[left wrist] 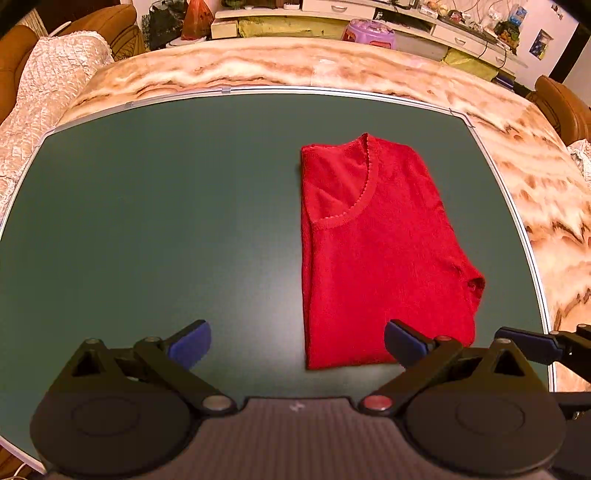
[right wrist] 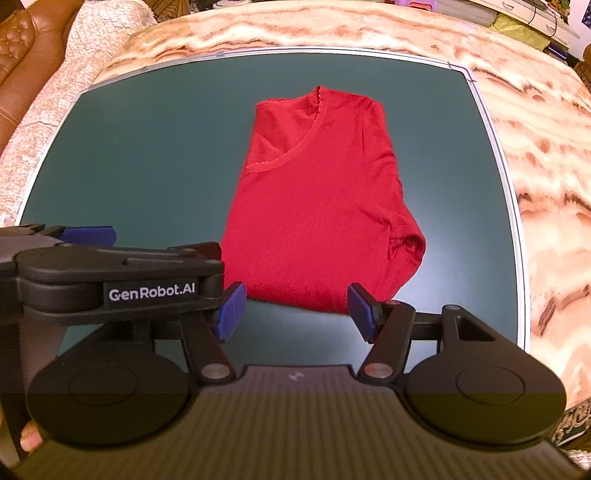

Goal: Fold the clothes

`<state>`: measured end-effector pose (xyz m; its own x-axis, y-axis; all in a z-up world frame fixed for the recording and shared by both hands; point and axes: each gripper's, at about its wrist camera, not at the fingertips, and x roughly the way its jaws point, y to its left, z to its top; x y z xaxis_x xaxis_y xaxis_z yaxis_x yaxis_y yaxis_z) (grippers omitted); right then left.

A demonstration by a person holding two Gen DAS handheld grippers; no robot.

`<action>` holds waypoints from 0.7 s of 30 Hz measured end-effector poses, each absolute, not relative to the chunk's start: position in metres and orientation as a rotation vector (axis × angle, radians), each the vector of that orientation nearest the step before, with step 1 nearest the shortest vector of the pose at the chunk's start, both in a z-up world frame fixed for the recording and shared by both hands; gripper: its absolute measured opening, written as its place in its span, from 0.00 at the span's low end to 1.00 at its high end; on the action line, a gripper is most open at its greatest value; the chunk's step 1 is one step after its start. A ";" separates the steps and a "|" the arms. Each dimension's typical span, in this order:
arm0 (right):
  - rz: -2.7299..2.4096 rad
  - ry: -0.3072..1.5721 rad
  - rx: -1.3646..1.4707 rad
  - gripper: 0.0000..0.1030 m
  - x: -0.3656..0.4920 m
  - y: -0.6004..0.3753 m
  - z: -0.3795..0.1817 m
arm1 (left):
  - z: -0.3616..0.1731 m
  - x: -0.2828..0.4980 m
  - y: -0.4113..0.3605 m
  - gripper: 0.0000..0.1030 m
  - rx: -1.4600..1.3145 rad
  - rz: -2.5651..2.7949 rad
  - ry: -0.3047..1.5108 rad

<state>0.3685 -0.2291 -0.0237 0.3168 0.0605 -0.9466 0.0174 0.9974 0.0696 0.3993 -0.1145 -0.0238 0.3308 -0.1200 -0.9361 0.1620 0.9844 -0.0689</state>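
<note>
A: Going left to right, what's there?

B: A quilted cream cover (left wrist: 55, 70) over a brown sofa at the far left, then the dark green mat (left wrist: 166, 203) with its pale metal edge, lying on a marble-patterned table (left wrist: 258, 64). Far behind the table, an orange plastic bag (left wrist: 197, 20) stands next to a black one; I can't tell what is in either. A purple stool (left wrist: 369, 33) is further right.

A: And the garment?

B: A red V-neck top (left wrist: 373, 258), folded into a narrow strip, lies flat on the right half of the mat. Its long axis runs near to far, neckline at the far end, hem toward the near edge. A short sleeve (left wrist: 474, 286) shows at its right side.

A: The grippers?

B: The left gripper (left wrist: 297, 339) has its blue-padded fingers spread wide, holding nothing, above the mat at the top's near end. The right gripper (right wrist: 297, 312) is also spread and empty, just short of the hem.

A: Any writing?

B: In the right wrist view, the left gripper's side reads "GenRobot.AI" (right wrist: 151, 294). A fingertip (right wrist: 29, 439) shows at the lower left there.
</note>
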 end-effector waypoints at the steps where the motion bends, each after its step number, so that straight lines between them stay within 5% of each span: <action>1: 0.029 1.246 0.074 0.67 0.366 -0.229 -0.023 | -0.023 0.396 -0.114 1.00 0.039 -0.184 1.217; 21: 0.025 1.194 0.024 0.67 0.312 -0.220 -0.018 | -0.022 0.343 -0.108 1.00 0.028 -0.181 1.179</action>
